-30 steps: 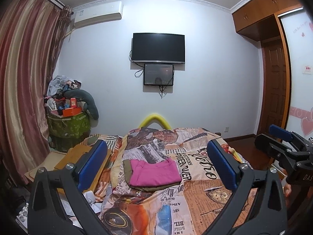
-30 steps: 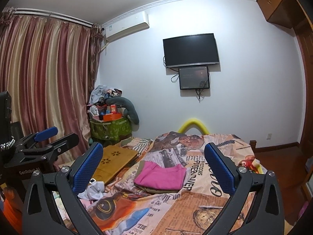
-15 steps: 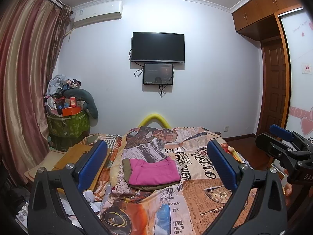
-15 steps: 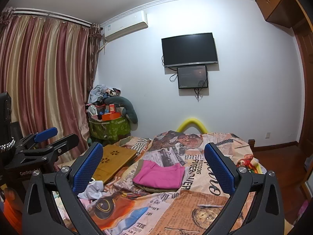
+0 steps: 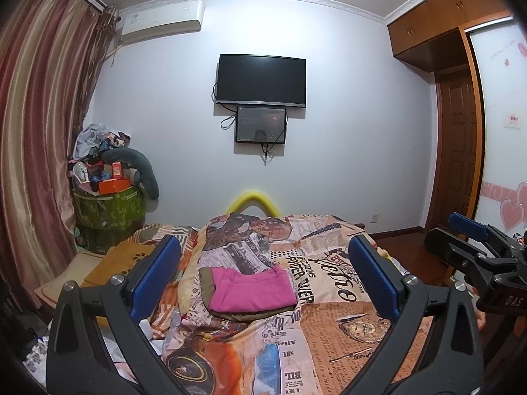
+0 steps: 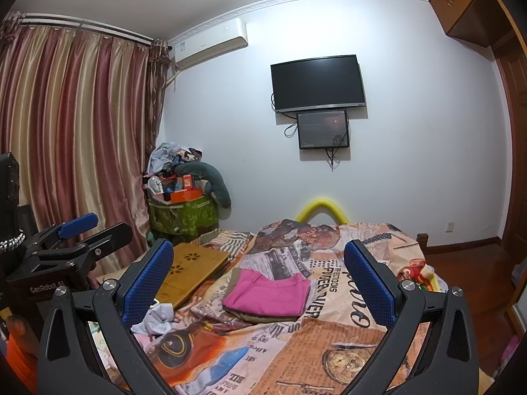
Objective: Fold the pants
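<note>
Folded pink pants [image 5: 252,291] lie on top of a folded olive garment [image 5: 206,284] in the middle of the bed; they also show in the right wrist view [image 6: 268,296]. My left gripper [image 5: 263,278] is open and empty, held well above and short of the pile. My right gripper [image 6: 260,284] is open and empty too, at a similar distance. The right gripper shows at the right edge of the left wrist view [image 5: 474,250]; the left gripper shows at the left of the right wrist view [image 6: 66,247].
The bed has a newspaper-print cover [image 5: 329,296]. A wooden lap tray [image 6: 191,270] and crumpled cloth [image 6: 158,319] lie on its left side. A green bin piled with clutter [image 5: 108,197] stands by the curtain. A TV [image 5: 262,80] hangs on the far wall.
Both grippers have drifted slightly, so the view shifts a little. The pants pile has not moved and both grippers stay open.
</note>
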A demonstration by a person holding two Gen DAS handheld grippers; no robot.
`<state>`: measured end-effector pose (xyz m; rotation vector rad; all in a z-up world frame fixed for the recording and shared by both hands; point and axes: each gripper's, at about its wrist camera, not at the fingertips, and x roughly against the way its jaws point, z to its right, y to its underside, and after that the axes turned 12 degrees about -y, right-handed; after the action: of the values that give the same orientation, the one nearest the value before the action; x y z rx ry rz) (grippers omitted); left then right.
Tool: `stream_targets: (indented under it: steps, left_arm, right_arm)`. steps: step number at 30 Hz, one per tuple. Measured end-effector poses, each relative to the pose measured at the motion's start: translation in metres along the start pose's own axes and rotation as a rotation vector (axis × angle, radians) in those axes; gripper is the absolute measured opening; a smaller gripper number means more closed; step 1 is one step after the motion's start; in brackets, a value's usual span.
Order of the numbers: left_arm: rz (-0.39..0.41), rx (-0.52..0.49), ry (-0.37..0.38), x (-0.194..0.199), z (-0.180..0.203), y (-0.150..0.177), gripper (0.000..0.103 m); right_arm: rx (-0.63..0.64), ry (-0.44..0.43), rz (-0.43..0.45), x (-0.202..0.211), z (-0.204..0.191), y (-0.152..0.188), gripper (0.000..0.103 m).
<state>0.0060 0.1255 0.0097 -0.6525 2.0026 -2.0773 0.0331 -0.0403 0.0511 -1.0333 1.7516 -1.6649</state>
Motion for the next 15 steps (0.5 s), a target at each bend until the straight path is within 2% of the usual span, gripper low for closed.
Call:
stream_targets:
  steps: [15]
  left_arm:
    - [-0.012,-0.003,0.012,0.0010,0.0047,-0.0012,0.103]
  right_arm:
    - [0.000,0.001,0.000,-0.0009,-0.0007,0.0002,0.103]
